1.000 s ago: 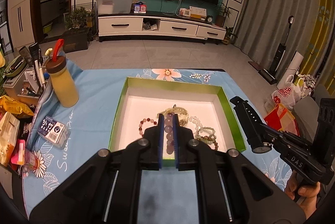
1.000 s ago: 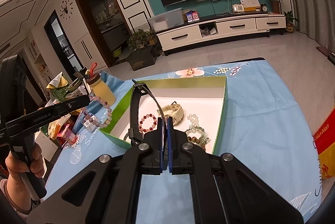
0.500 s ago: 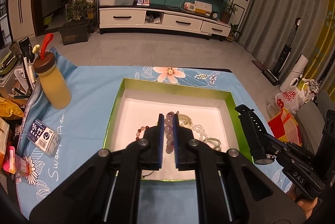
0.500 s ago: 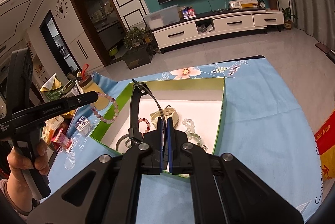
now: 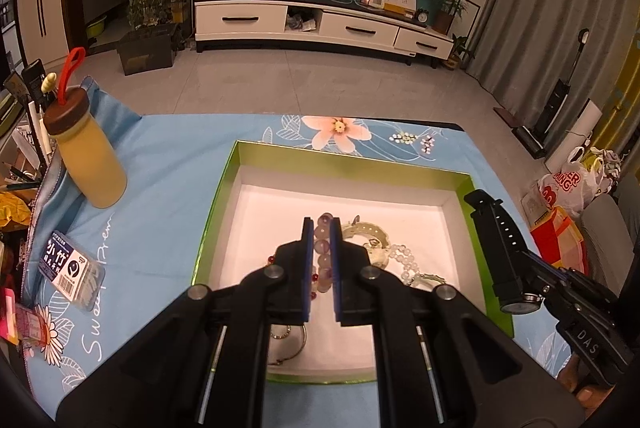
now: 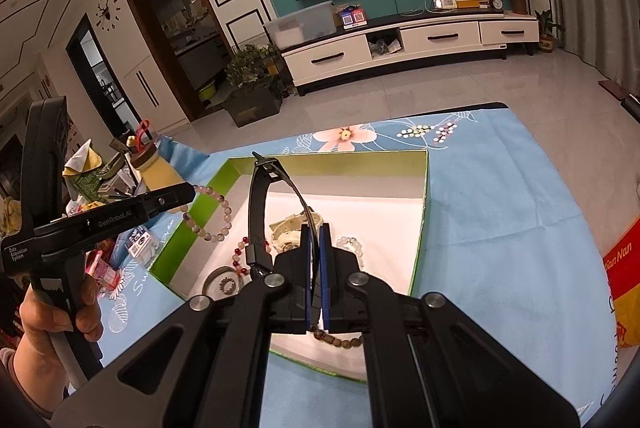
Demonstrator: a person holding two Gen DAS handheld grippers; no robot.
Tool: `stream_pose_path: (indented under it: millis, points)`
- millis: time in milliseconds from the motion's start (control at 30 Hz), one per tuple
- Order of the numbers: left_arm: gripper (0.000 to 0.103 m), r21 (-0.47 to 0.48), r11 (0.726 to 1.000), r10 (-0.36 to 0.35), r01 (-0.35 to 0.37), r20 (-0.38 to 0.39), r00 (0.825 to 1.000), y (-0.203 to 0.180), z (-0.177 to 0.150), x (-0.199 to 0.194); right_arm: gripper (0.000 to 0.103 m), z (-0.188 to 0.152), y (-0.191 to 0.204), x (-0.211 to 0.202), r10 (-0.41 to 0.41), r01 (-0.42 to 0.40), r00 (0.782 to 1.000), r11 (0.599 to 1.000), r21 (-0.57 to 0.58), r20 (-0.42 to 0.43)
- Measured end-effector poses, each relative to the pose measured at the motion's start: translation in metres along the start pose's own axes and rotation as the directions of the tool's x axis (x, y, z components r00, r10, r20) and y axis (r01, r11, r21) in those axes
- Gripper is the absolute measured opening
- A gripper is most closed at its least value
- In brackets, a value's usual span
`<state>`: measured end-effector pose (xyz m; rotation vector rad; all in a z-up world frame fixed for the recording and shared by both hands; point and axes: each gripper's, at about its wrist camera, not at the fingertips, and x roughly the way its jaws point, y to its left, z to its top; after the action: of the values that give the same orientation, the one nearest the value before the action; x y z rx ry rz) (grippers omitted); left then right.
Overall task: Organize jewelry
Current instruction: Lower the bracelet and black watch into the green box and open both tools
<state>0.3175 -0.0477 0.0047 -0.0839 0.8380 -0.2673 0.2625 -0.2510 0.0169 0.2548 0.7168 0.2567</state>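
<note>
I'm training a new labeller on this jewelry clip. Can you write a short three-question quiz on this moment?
1. True or false: the left gripper is shut on a bead bracelet.
2. What does the right gripper hold? A) ring B) black watch C) bottle
3. Fill in: the green box sits on a blue ___.

Key: 1 true; 2 B; 3 cloth.
</note>
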Motion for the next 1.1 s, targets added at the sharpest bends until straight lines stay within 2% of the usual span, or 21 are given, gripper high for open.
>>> stream_pose_path:
  millis: [1100]
  points:
    - [0.007, 0.001, 0.999, 0.048, -0.049, -0.09, 0.995, 0.009, 0.004, 0.055, 0.003, 0.012, -0.018, 0.053, -0.063, 0.065, 0.993, 0.998, 0.023, -0.1]
